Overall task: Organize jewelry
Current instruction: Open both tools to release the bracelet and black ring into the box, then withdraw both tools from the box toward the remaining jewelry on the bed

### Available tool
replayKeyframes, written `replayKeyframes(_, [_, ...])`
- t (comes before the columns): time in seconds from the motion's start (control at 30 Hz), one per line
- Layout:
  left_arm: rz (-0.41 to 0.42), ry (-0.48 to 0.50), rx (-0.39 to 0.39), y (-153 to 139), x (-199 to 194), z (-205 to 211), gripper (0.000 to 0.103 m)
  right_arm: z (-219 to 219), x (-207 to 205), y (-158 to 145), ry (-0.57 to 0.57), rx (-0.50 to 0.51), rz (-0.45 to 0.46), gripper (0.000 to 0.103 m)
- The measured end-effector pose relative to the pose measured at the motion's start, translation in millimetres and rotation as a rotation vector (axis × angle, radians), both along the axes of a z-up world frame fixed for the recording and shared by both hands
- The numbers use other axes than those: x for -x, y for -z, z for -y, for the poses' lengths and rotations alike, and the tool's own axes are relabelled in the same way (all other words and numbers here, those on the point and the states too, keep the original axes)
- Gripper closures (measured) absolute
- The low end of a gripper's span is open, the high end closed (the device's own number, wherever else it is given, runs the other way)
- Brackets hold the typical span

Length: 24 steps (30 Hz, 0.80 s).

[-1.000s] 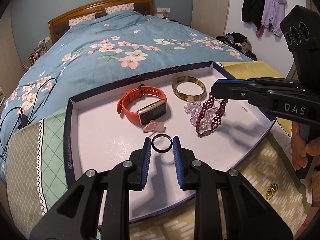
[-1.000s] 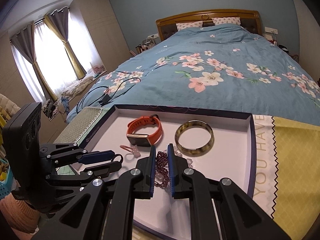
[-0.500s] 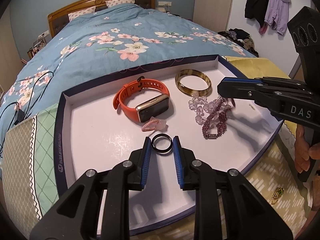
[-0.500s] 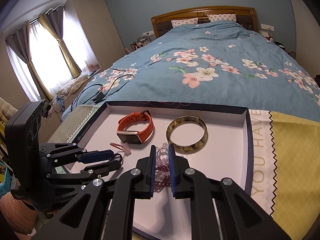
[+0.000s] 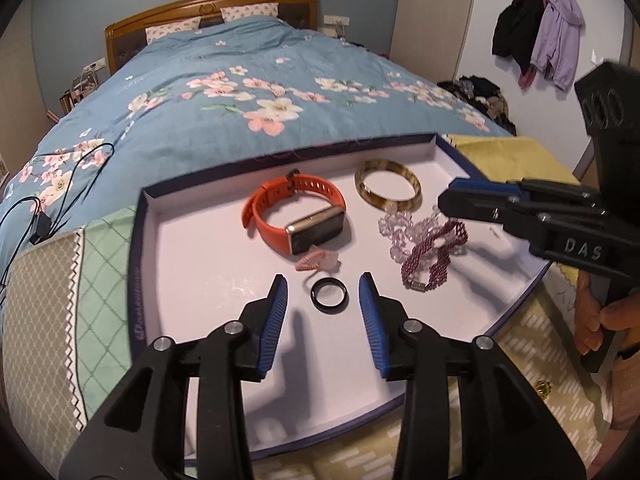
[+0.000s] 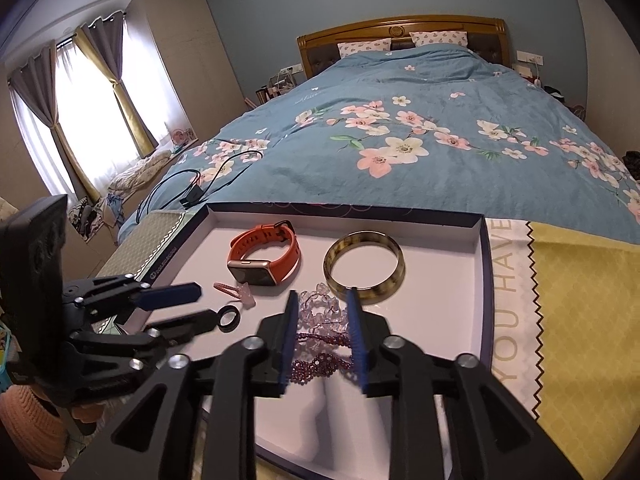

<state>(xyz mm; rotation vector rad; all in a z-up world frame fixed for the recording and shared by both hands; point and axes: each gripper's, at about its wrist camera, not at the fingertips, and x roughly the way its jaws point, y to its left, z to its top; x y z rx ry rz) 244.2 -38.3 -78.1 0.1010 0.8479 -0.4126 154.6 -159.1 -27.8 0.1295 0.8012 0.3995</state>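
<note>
Both tongs released. Black ring [image 5: 329, 295]: light, rigid, slippery; pinch across outer rim. Beaded bracelets [image 5: 430, 246]: limp; grip bunched strands.

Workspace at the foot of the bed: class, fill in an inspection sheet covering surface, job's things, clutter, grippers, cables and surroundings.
Surface: shallow white-lined box tray resting on patterned cloths over the bed.
Job's things: in the tray, orange smartwatch, amber bangle, clear bead strand, purple beaded bracelet, pink hair clip, black ring.
Clutter: small gold item on the cloth outside the tray.
Grippers: left gripper open, straddling the ring without touching; right gripper open over the bead pieces.
Cables: black cable on the quilt.
Surroundings: floral quilt, wooden headboard, hanging coats, curtained window.
</note>
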Motion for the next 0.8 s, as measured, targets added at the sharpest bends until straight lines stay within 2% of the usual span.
replayKeyframes(0.13, [0.042,-0.018,0.011,-14,11,-8,0.065,0,5,-5,0.001,0.002,0.012,0.073])
replayKeyframes(0.33, [0.111,-0.027,0.01,-34,43,-20,0.059,0,24,-21,-0.02,0.0,0.05,0.057])
replayKeyframes(0.4, [0.13,-0.032,0.014,-39,55,-25,0.052,0,34,-26,-0.031,0.006,0.059,0.048])
replayKeyframes(0.57, [0.157,-0.025,0.029,-42,86,-35,0.049,1,63,-30,-0.057,0.039,0.078,0.03])
replayKeyframes(0.8, [0.168,0.035,0.006,-33,129,-31,0.049,12,98,-19,-0.06,0.071,0.049,0.029])
